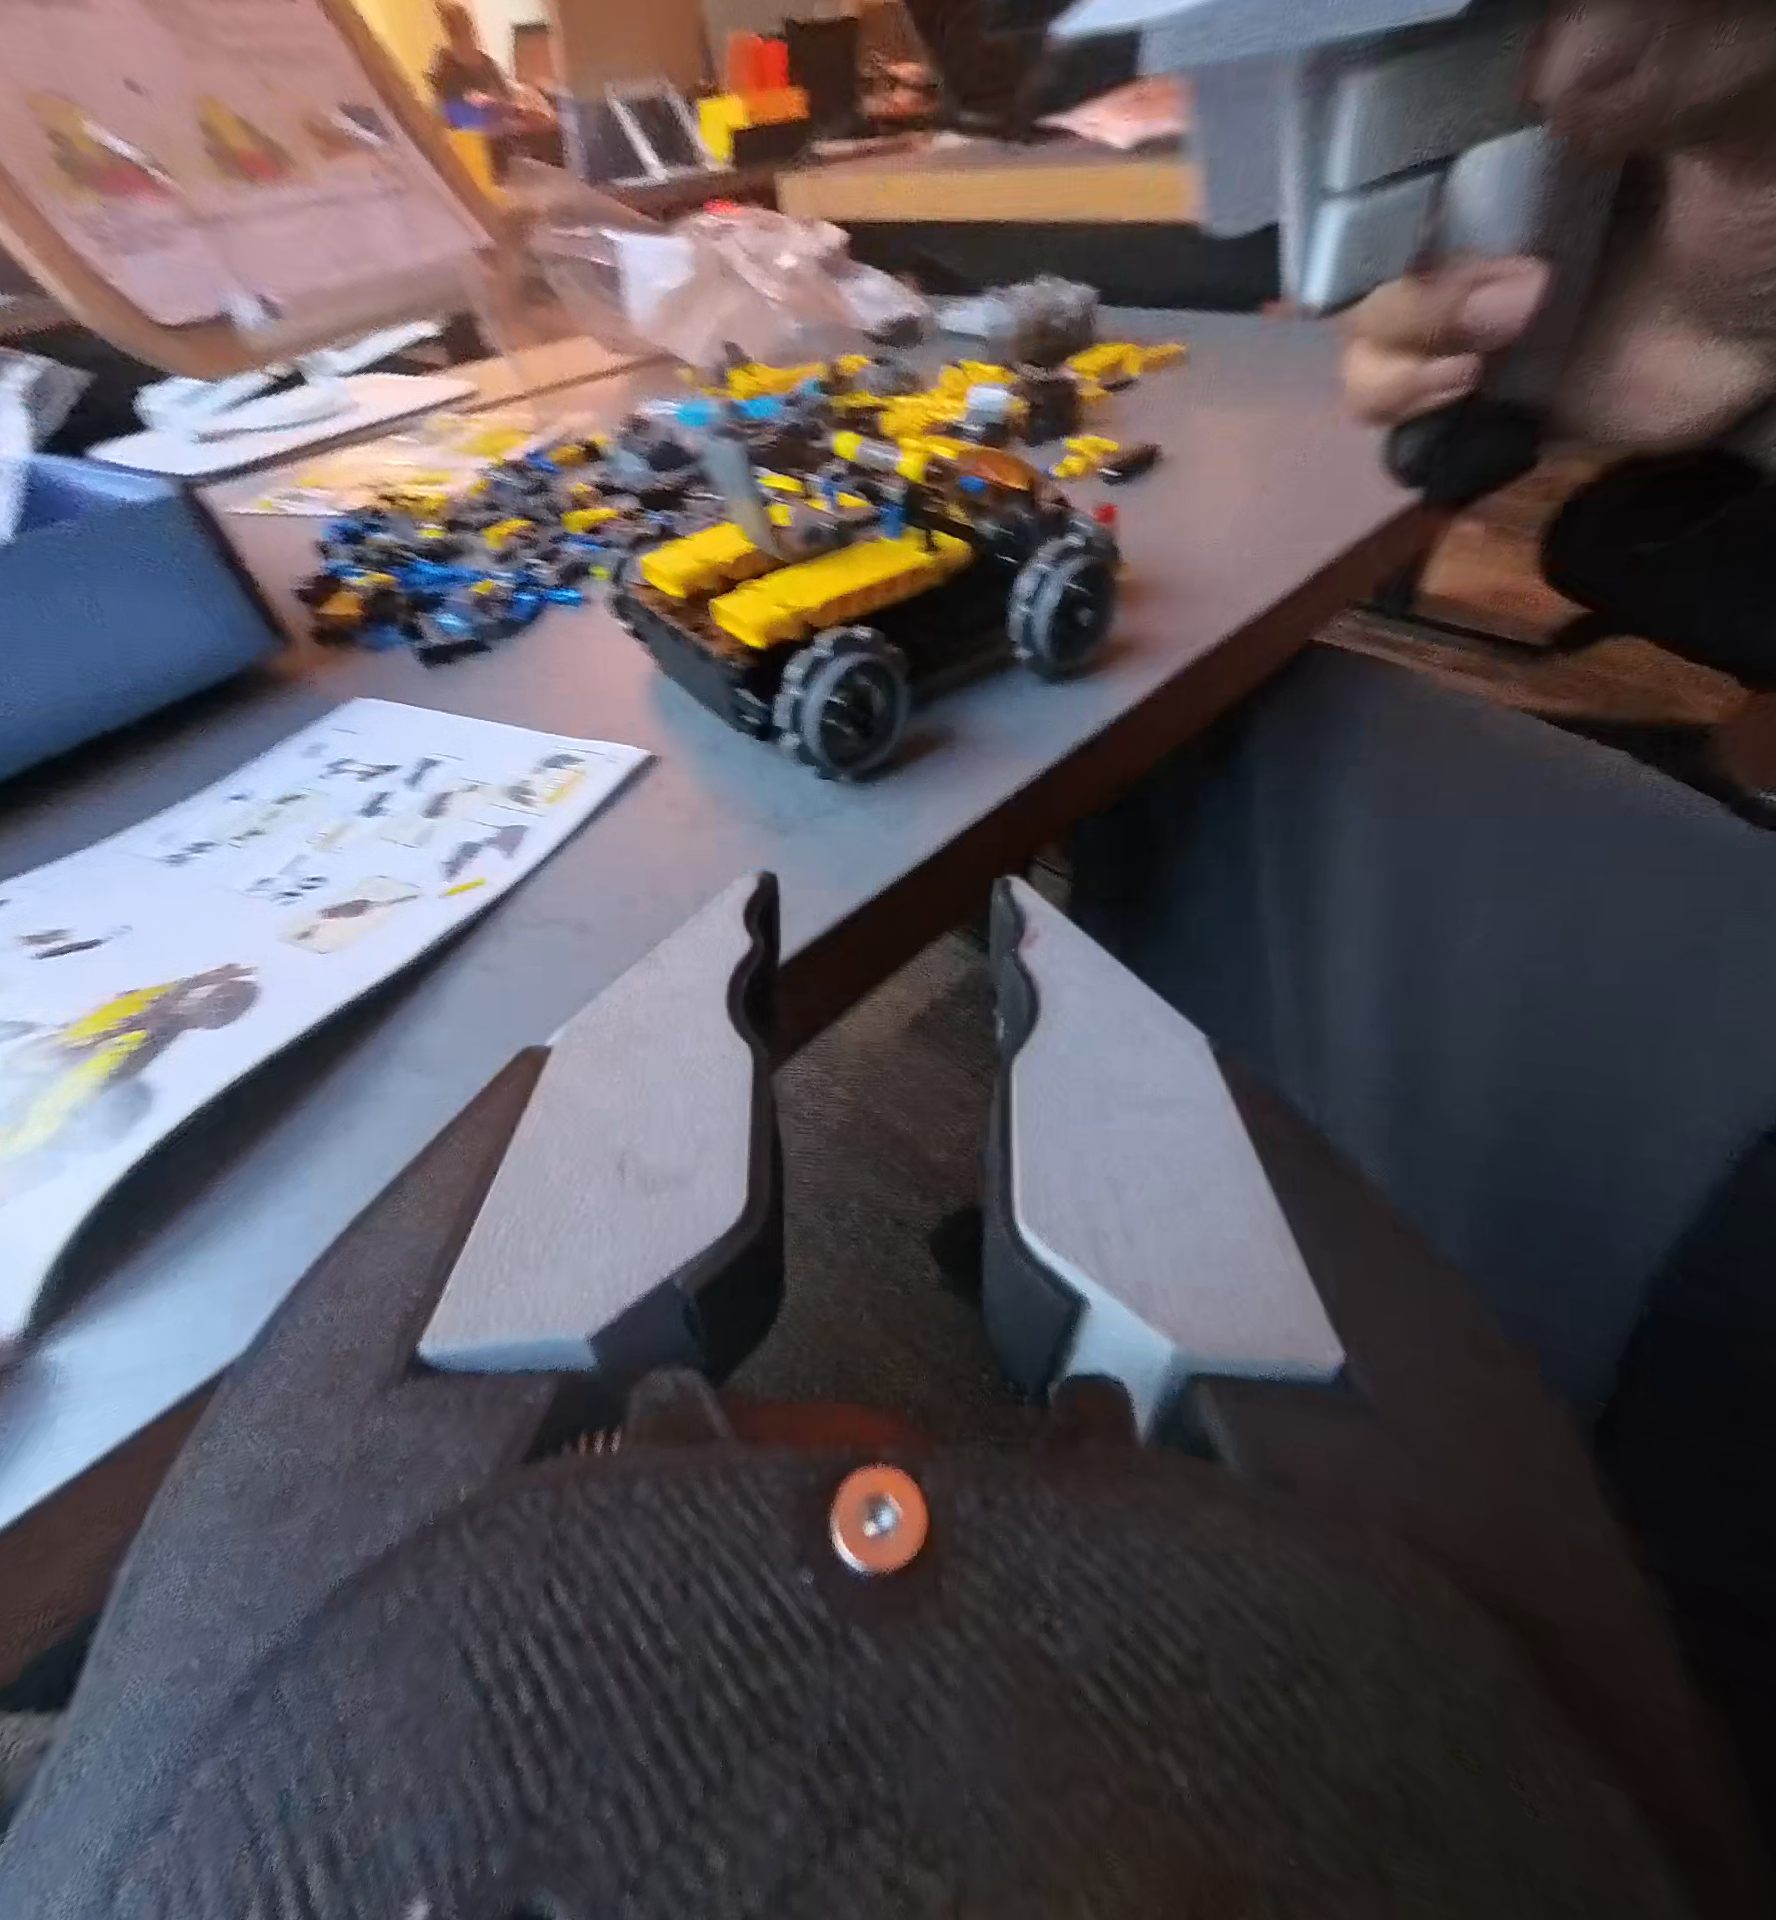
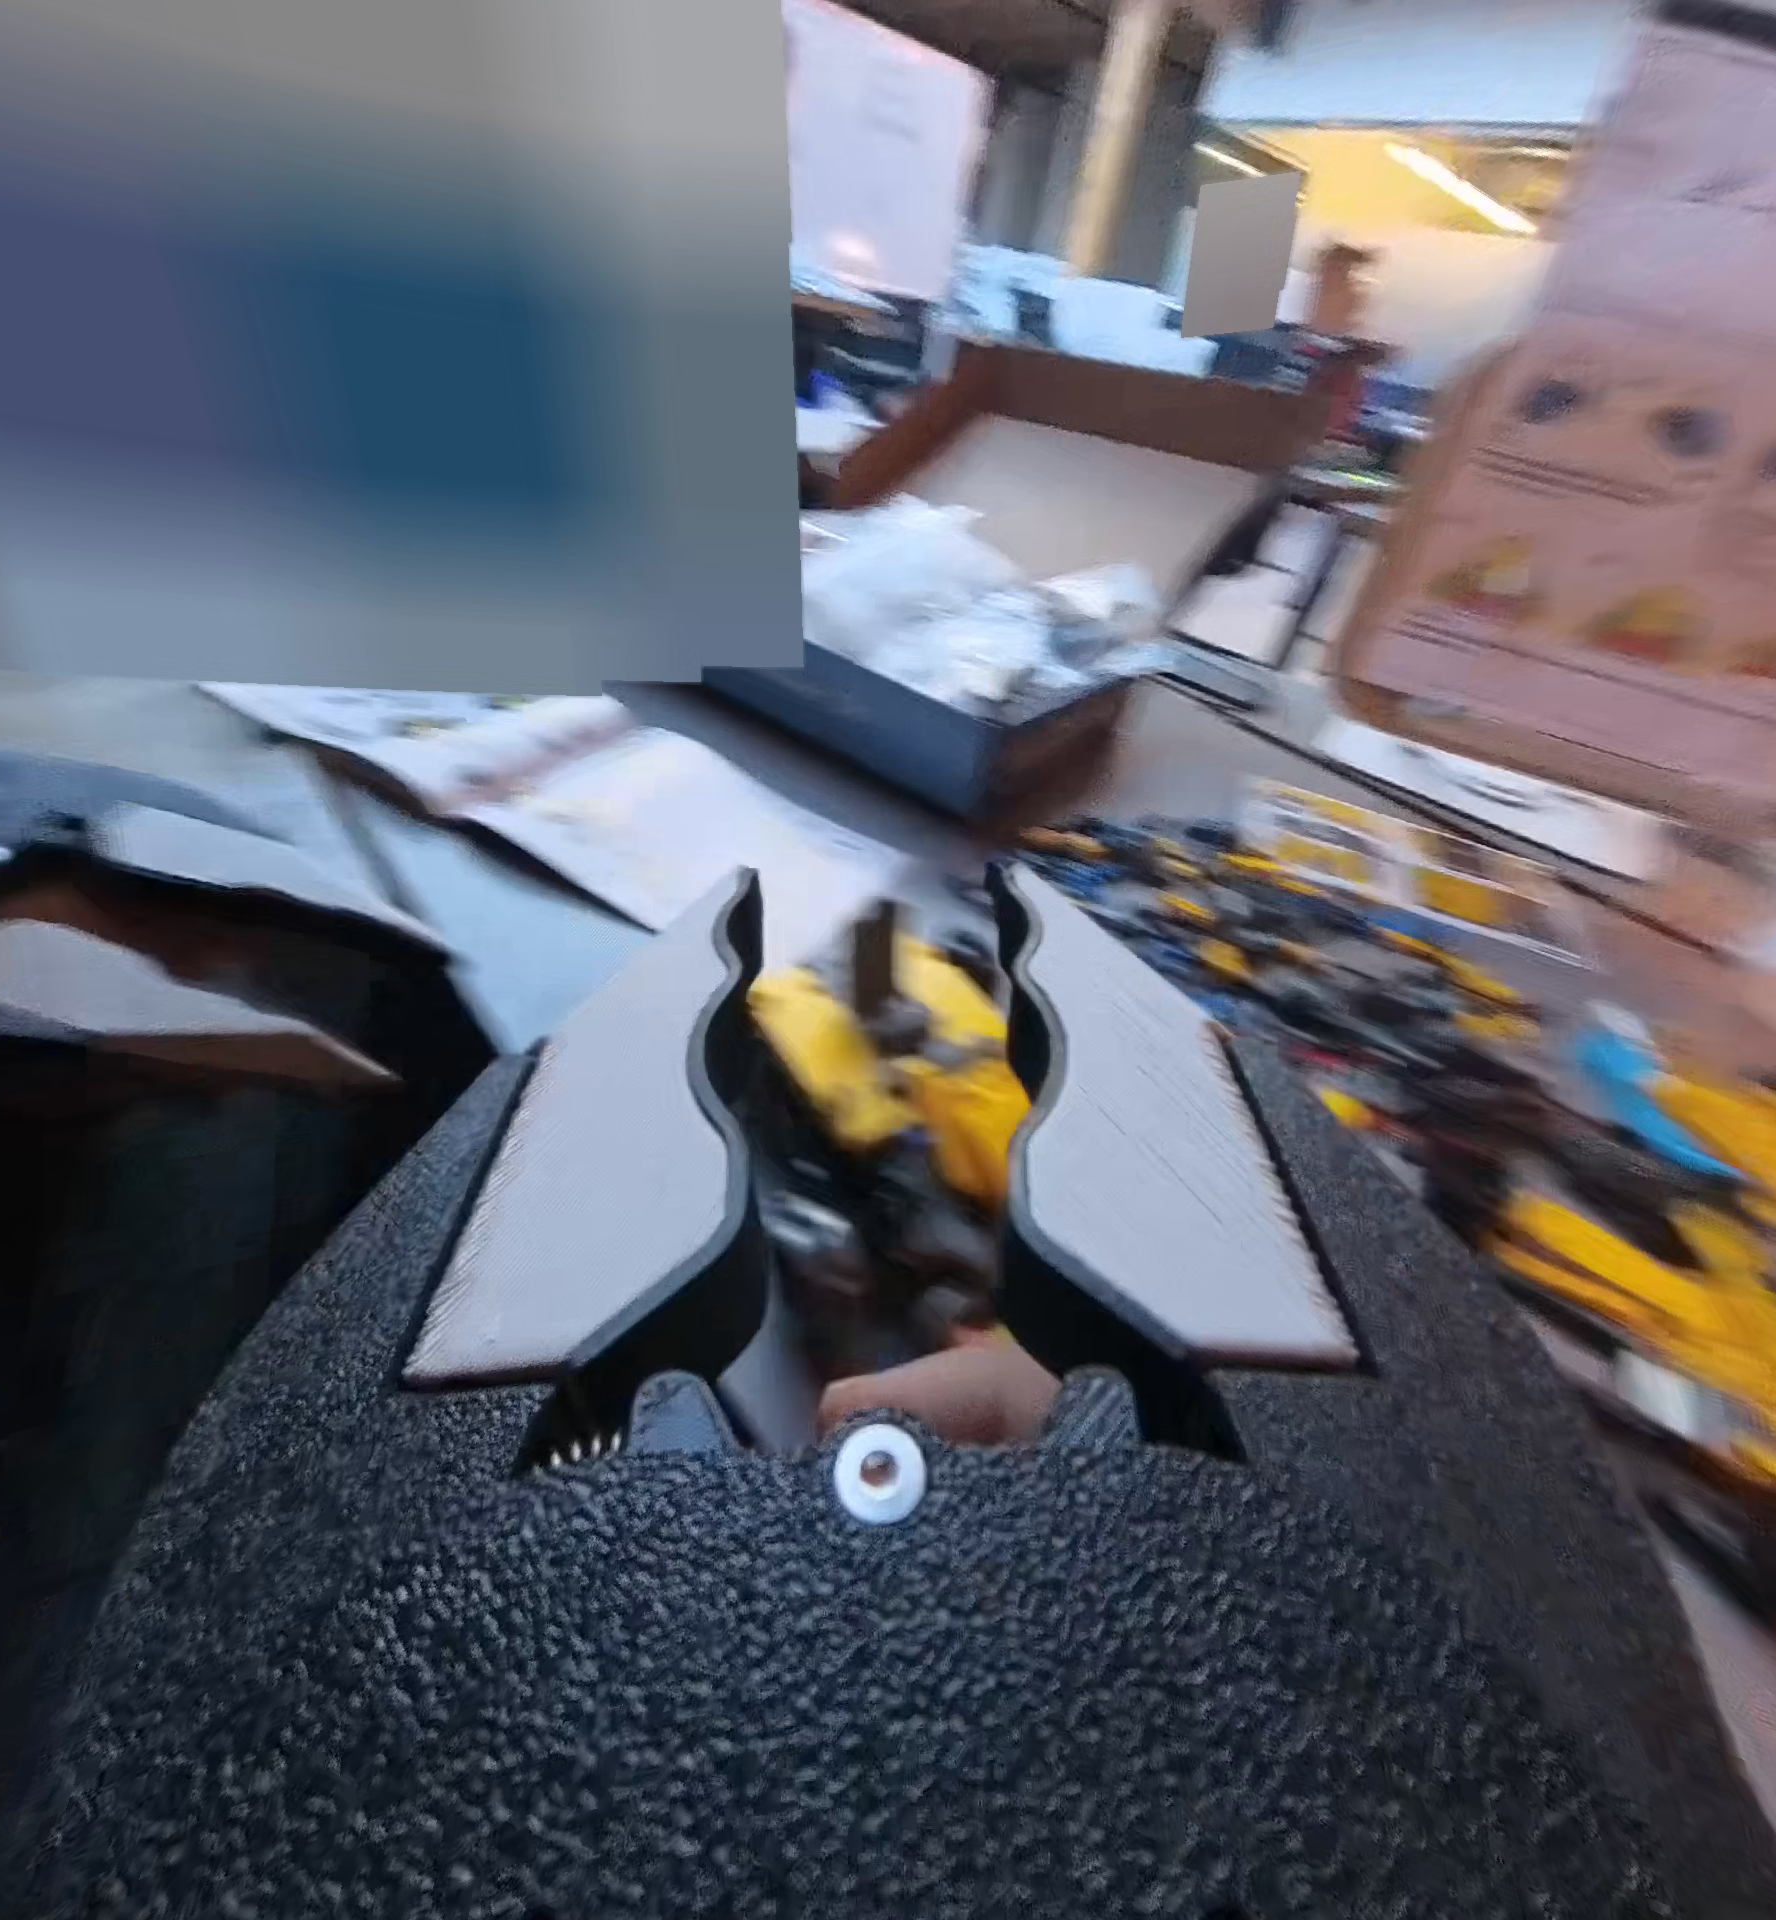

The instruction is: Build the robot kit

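A yellow and black brick car with grey wheels stands on the grey table near its right edge. Behind it lies a pile of loose yellow, blue and black bricks. My left gripper is open and empty, over the table's near edge, short of the car. A hand holds the other gripper at the upper right. In the blurred right wrist view my right gripper is open, above the car, which shows between its jaws. The brick pile lies to its right.
An open instruction booklet lies at the table's left front. A blue box with plastic bags stands at the left. Clear bags and a cardboard box lid are behind the pile. A dark chair is beside the table.
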Tool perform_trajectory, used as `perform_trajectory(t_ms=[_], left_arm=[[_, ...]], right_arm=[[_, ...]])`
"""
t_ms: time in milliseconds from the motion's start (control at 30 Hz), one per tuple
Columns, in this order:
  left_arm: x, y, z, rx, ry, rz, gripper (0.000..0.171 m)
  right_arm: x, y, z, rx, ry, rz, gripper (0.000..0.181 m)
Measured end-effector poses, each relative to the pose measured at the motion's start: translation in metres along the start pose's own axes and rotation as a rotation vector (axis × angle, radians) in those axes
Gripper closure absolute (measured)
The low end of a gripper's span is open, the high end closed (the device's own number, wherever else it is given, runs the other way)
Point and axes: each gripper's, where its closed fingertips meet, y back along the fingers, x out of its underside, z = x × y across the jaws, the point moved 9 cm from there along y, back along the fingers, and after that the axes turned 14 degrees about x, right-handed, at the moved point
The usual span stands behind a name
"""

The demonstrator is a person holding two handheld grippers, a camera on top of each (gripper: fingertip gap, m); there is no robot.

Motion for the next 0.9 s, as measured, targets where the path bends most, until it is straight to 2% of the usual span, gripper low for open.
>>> perform_trajectory(t_ms=[67,167,233,300,367,500,633,767,900], left_arm=[[-0.002,0.003,0.009,-0.041,0.018,-0.018,0.133],[0.001,0.003,0.018,-0.057,0.068,-0.009,0.132],[0.001,0.002,0.022,-0.056,0.088,-0.006,0.133],[-0.002,0.003,0.028,-0.086,0.081,-0.007,0.132],[-0.008,0.008,0.035,-0.133,0.093,-0.038,0.132],[-0.003,0.007,0.044,-0.153,0.170,-0.034,0.133],[0.001,-0.003,0.038,-0.103,0.184,0.009,0.132],[0.002,-0.009,0.032,-0.081,0.167,0.028,0.132],[0.002,-0.011,0.031,-0.089,0.151,0.038,0.132]], right_arm=[[0.004,0.008,-0.044,0.161,0.039,0.066,0.128],[0.030,0.022,-0.103,0.356,-0.010,0.274,0.122],[0.051,0.032,-0.124,0.388,-0.101,0.422,0.118],[0.063,0.042,-0.124,0.343,-0.179,0.517,0.121],[0.069,0.049,-0.116,0.337,-0.178,0.519,0.130],[0.078,0.044,-0.112,0.399,-0.115,0.521,0.131],[0.076,0.029,-0.134,0.463,-0.097,0.491,0.131],[0.075,0.030,-0.160,0.516,-0.095,0.489,0.134],[0.087,0.040,-0.161,0.443,-0.201,0.520,0.135]])
